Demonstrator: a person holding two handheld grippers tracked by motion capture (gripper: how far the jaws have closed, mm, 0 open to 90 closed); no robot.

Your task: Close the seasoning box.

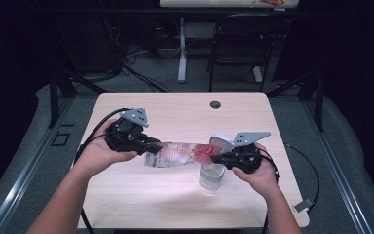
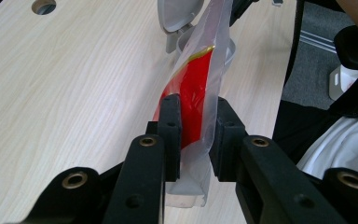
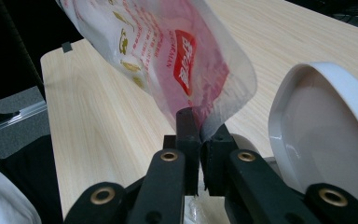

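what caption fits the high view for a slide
Two handheld grippers, left and right, stretch a clear red-printed plastic pouch above an open clear container.

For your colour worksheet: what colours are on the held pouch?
Clear pouch with red panel and gold print, best in the right gripper view.

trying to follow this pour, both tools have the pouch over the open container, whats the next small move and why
Probably raise the left tool a little so the pouch tips down toward the container. The pouch hangs nearly level between the two tools, the right tool pinches its corner just above the container, and the lid stands flipped open, so the opening looks ready to take the contents.
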